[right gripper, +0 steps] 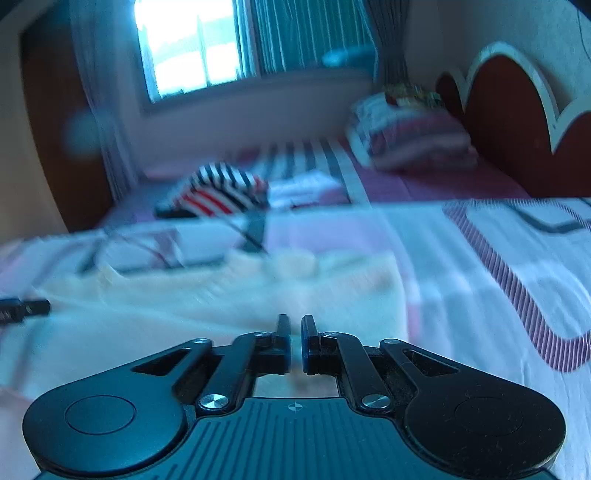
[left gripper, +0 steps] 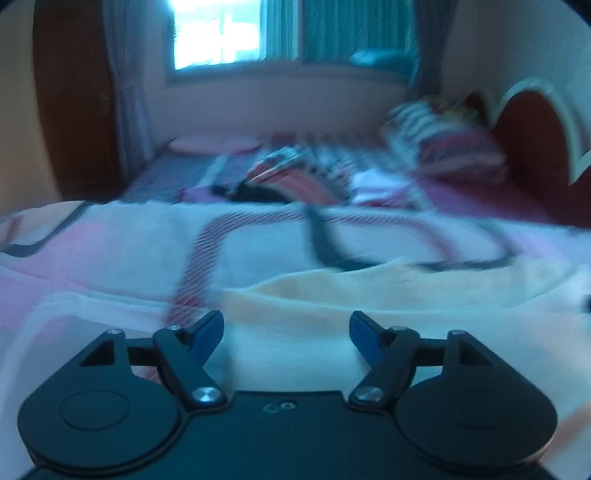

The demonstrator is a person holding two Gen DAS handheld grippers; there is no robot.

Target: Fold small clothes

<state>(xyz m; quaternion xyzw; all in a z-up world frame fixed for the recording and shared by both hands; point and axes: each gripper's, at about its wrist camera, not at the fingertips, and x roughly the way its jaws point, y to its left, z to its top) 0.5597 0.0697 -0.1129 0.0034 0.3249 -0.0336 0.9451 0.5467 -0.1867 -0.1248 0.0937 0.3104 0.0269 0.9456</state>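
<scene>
A pale cream garment (left gripper: 369, 295) lies spread on the pink and white bedsheet (left gripper: 110, 258) just ahead of my left gripper (left gripper: 286, 328), which is open and empty right above its near part. In the right wrist view the same cream garment (right gripper: 221, 291) lies flat in front of my right gripper (right gripper: 293, 332). Its jaws are nearly closed with a thin gap, low over the garment's near edge. I cannot see cloth between them. The tip of the left gripper (right gripper: 22, 310) shows at the left edge.
Further back on the bed lie a striped red, white and dark garment (right gripper: 221, 192), a white folded piece (right gripper: 303, 188) and a stack of striped bedding (right gripper: 410, 136) by the dark red headboard (right gripper: 517, 122). A window with curtains (left gripper: 221, 33) is behind.
</scene>
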